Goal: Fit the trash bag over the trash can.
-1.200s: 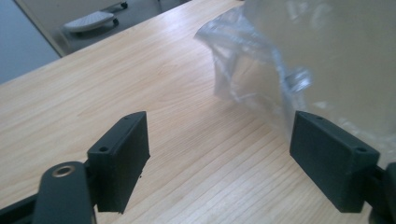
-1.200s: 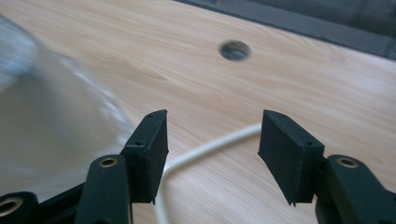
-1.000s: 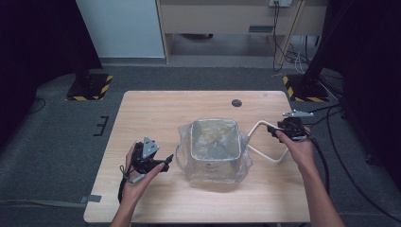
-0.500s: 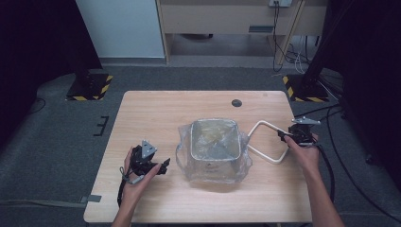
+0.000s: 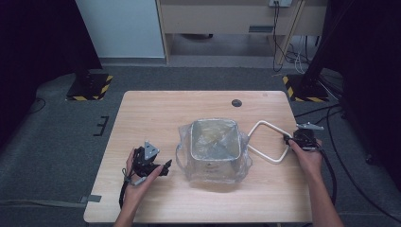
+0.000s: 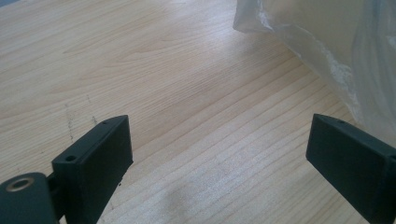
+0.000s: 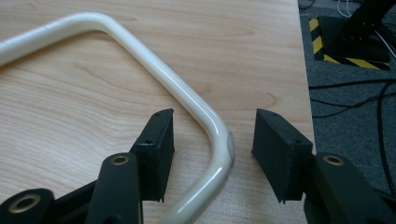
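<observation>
A square metal container (image 5: 191,142) lined with a clear plastic bag (image 5: 239,165) stands in the middle of the wooden table (image 5: 156,118). Its white loop handle (image 5: 272,127) lies out to the right, low over the tabletop. My right gripper (image 5: 288,139) is at the loop's far corner. In the right gripper view the handle (image 7: 187,93) passes between the jaws of the right gripper (image 7: 212,140); they have just closed a little, with gaps left on both sides. My left gripper (image 5: 163,168) rests open just left of the bag, nothing between the jaws of the left gripper (image 6: 219,154).
A small dark disc (image 5: 236,102) lies near the table's far edge. The right table edge is close behind my right hand, with cables (image 5: 331,113) and a striped stand base (image 5: 307,90) on the floor beyond. The bag's crumpled side (image 6: 327,37) bulges toward my left gripper.
My right hand has sunk toward the table and drifted right, and the white handle has swung down and outward with it. The left hand has stayed put.
</observation>
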### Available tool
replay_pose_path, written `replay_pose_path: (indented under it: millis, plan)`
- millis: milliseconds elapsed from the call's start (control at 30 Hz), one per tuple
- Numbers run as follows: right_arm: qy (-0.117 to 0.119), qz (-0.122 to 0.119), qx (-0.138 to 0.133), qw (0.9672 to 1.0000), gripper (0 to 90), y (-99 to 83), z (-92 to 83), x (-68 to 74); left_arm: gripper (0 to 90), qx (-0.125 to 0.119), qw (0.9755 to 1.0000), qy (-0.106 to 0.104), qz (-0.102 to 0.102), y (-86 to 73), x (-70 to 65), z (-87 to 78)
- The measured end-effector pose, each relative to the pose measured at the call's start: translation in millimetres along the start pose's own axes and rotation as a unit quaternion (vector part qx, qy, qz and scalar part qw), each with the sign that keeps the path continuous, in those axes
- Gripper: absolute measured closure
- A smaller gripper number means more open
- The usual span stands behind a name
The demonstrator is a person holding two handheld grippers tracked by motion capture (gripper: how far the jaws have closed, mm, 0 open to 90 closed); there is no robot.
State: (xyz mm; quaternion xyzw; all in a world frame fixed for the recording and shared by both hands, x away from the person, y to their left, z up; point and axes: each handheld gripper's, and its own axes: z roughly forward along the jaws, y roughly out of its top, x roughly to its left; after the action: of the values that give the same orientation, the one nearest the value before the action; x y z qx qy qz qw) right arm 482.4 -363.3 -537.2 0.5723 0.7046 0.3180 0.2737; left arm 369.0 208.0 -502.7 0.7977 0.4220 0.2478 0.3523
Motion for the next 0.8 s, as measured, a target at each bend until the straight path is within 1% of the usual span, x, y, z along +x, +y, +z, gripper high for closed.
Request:
replay_pose_path:
  millis: [33,100,133,167,200,233,300,333,500,533,600,667,700,767,800]
  plan:
    - [0.000,0.000,0.000,1.0000,49.1,0.0,0.0,0.0,6.6,0.000,1.0000,0.000,0.000,0.0,0.0,-0.2]
    - [0.000,0.013,-0.001,0.9999,51.3,-0.3,-0.7,-1.4,6.6,0.000,1.0000,0.000,0.000,0.0,-0.1,-0.2]
    - [0.000,0.006,-0.001,1.0000,52.8,-0.7,-0.9,-2.2,6.6,0.000,1.0000,-0.001,0.000,-0.1,-0.3,0.0]
    - [0.000,0.004,-0.002,1.0000,55.3,-1.3,-1.2,-2.9,6.7,0.001,1.0000,-0.001,0.000,-0.1,-0.5,0.1]
    - [0.001,0.011,-0.002,0.9999,58.7,-2.0,-2.3,-2.8,6.7,0.001,1.0000,0.000,0.001,0.0,-0.8,0.2]
    - [-0.001,0.012,-0.005,0.9999,61.6,-2.7,-3.1,-3.3,6.8,0.001,1.0000,0.000,0.001,0.0,-1.0,0.2]
    - [-0.002,0.008,-0.006,0.9999,70.1,-4.1,-4.5,-5.1,6.8,0.002,1.0000,0.000,0.002,0.3,-1.5,0.2]
    - [-0.001,0.015,-0.005,0.9999,72.7,-4.5,-5.5,-5.0,6.9,0.002,1.0000,0.000,0.003,0.4,-1.9,0.0]
    - [0.003,0.012,-0.007,0.9999,74.9,-5.8,-7.5,-4.7,7.2,0.002,1.0000,0.000,0.004,0.7,-2.0,0.0]
    - [0.003,0.010,-0.002,0.9999,75.3,-6.0,-9.6,-4.3,7.2,0.002,1.0000,-0.001,0.004,0.6,-2.0,0.3]
    - [0.006,0.010,-0.003,0.9999,75.5,-6.1,-10.4,-3.9,7.3,0.003,1.0000,-0.002,0.005,0.6,-1.9,0.5]
    - [0.014,0.008,-0.008,0.9998,75.9,-5.4,-15.9,-3.2,7.6,0.002,1.0000,-0.001,0.006,1.1,-1.9,0.3]
    - [0.014,0.008,-0.008,0.9998,75.9,-5.4,-15.9,-3.2,7.6,0.002,1.0000,-0.001,0.006,1.3,-1.8,0.1]
    - [0.015,0.002,-0.015,0.9998,76.1,-2.2,-23.6,-2.9,7.7,0.003,1.0000,-0.001,0.009,1.6,-1.5,-0.8]
    - [0.015,0.002,-0.015,0.9998,76.1,-2.2,-23.6,-2.9,7.7,0.002,0.9999,0.000,0.010,1.8,-1.6,-1.1]
